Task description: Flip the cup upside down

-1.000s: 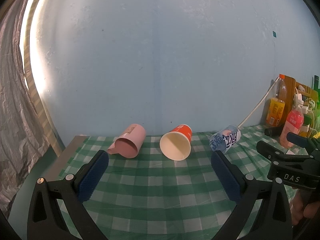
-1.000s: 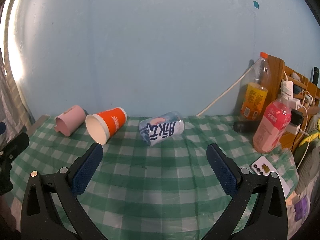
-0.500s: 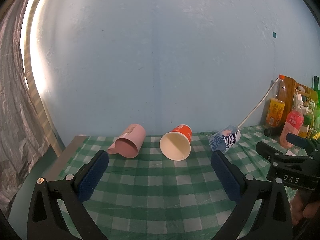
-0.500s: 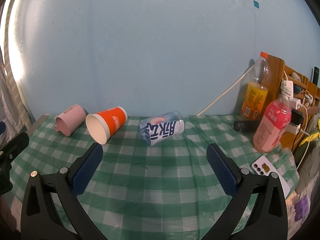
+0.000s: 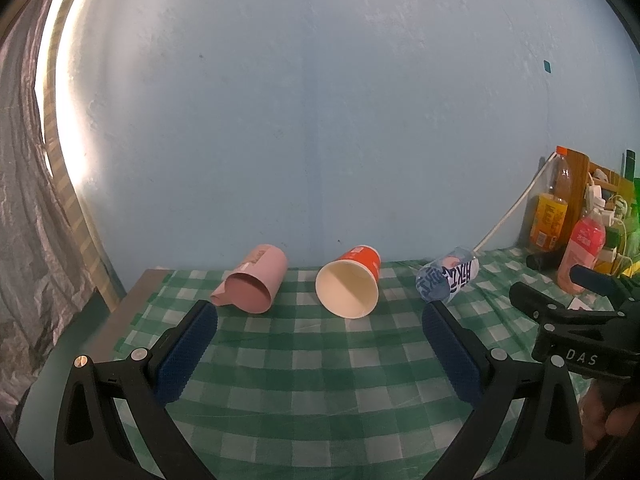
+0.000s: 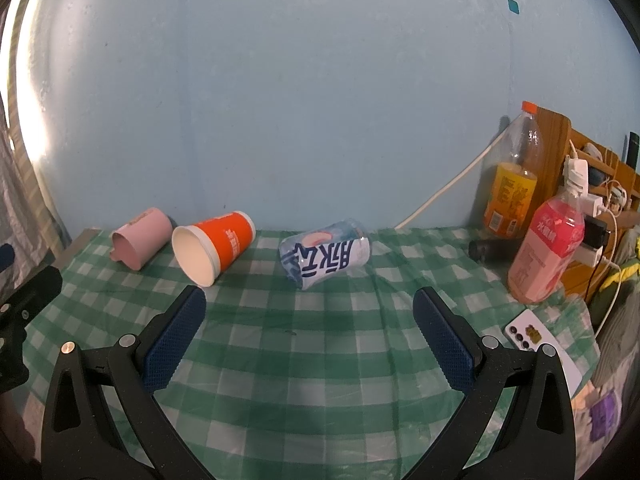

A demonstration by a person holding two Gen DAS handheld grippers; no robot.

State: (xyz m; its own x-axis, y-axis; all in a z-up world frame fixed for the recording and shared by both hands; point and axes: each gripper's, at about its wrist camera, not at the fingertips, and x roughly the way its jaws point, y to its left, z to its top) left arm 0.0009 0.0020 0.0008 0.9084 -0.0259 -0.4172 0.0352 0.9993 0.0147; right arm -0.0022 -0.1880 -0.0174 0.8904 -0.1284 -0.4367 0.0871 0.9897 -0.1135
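My left gripper (image 5: 320, 316) is spread wide with nothing between its blue pads, hovering above the near part of the table (image 5: 320, 380) and aimed at the orange cup (image 5: 349, 286). My right gripper (image 6: 308, 308) is just as wide and just as empty, pointed at the blue-and-white cup (image 6: 325, 253). I carry both wide so that either can slide around a cup's body without knocking it first.

Three cups lie on their sides in a row along the table's far edge, close to the wall. The orange cup is in the middle, its white mouth turned toward me and slightly left. The pink cup (image 5: 253, 280) lies near the far-left corner, mouth toward me too, with a small lip or spout resting on the cloth. The blue-and-white cup lies to the right of the orange one, apart from it. None is upside down yet, so I judge the task is only starting.

Lying down, each cup can roll, so I expect to pinch across the body, not the thin rim, then lift, turn it mouth-down and set it on the checked cloth (image 6: 320, 360).

Toward the far-right corner stand an orange drink bottle (image 6: 510, 184) and a pink drink bottle (image 6: 548, 252), with a phone (image 6: 536, 340) nearer the right edge; they are well apart from the cups.
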